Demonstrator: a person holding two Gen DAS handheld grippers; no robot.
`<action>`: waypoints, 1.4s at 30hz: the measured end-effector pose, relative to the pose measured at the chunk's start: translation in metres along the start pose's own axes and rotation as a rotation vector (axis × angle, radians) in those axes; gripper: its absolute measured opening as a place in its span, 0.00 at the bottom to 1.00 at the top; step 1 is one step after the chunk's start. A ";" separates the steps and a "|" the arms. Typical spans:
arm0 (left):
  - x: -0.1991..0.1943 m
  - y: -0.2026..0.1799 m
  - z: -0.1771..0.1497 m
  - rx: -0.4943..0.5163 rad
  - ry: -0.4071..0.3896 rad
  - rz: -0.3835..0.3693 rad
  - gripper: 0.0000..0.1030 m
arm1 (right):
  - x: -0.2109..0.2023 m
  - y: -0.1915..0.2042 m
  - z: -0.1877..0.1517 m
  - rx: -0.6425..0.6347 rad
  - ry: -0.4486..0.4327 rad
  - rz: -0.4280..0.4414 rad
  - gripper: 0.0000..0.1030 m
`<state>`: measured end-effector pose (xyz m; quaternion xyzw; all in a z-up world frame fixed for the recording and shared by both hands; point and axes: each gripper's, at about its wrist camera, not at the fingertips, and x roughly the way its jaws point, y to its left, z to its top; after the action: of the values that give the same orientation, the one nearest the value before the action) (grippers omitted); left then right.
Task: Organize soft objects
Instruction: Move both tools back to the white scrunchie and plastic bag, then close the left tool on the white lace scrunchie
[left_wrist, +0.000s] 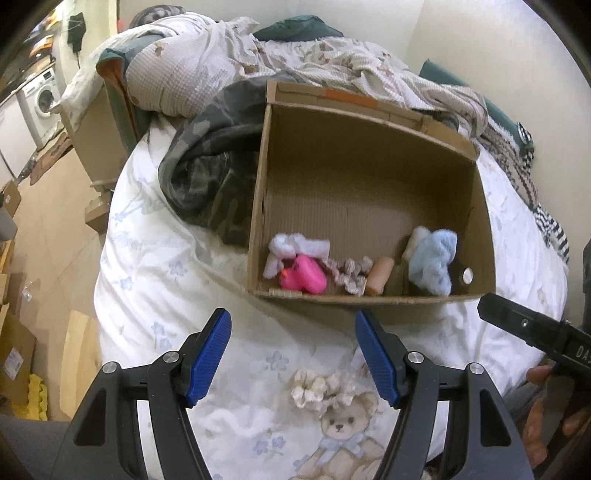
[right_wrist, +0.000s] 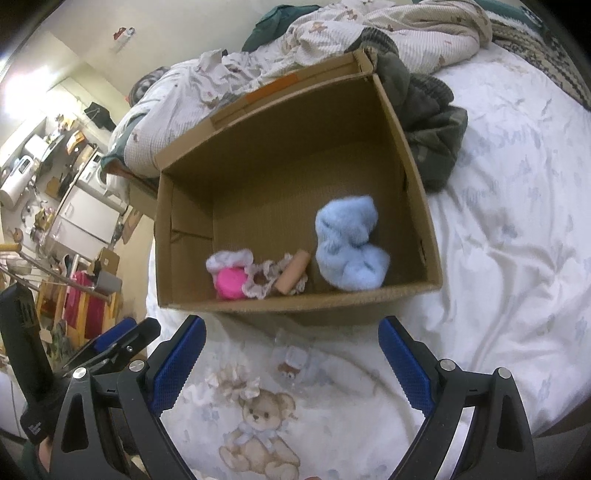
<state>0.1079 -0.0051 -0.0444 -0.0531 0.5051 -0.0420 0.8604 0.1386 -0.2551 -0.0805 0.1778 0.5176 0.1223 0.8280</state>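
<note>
An open cardboard box stands on the bed. Along its near wall lie a white cloth, a pink soft toy, a beige scrunchie, a tan roll and a light blue fluffy cloth. A cream scrunchie lies on the sheet before the box. My left gripper is open and empty above it. My right gripper is open and empty in front of the box.
The bed has a white floral sheet with a teddy bear print. A crumpled duvet and a dark camouflage garment lie beyond the box. A washing machine and floor clutter are at the left.
</note>
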 end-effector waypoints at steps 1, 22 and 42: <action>0.001 -0.001 -0.002 0.005 0.005 0.003 0.65 | 0.002 0.000 -0.002 0.001 0.007 -0.001 0.97; 0.050 -0.008 -0.028 0.022 0.223 -0.025 0.65 | 0.024 -0.022 -0.010 0.096 0.102 -0.040 0.97; 0.066 -0.016 -0.038 0.048 0.317 -0.049 0.12 | 0.072 -0.019 -0.018 0.117 0.272 0.026 0.97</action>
<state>0.1065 -0.0316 -0.1179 -0.0375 0.6318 -0.0827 0.7698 0.1542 -0.2413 -0.1540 0.2142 0.6288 0.1256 0.7369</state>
